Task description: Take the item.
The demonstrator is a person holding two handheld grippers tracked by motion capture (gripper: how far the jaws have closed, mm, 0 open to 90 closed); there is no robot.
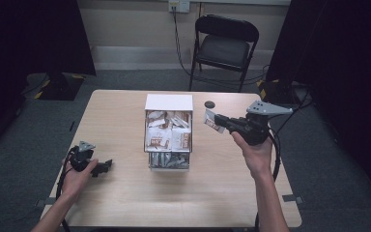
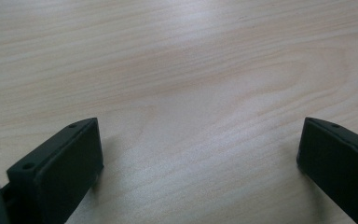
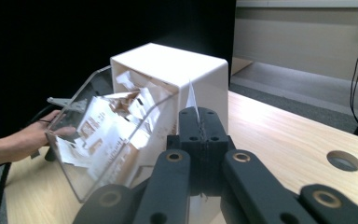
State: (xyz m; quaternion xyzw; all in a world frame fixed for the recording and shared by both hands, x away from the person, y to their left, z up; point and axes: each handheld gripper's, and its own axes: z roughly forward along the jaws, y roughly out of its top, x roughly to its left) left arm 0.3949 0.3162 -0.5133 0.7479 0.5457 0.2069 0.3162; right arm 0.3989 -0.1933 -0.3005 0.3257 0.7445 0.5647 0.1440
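The sachet [image 1: 213, 121] hangs just right of the packet-stuffed dispenser box [image 1: 168, 102], pinched by its edge in my right claw [image 1: 221, 123] while my left claw [image 1: 107, 165] rests open on the table [image 1: 125, 203], so I judge that thin paper could slip or tear.

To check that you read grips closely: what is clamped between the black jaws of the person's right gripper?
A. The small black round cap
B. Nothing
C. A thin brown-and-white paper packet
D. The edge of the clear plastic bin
C: the right gripper is shut on the thin brown-and-white paper packet, held beside the clear plastic bin of packets.
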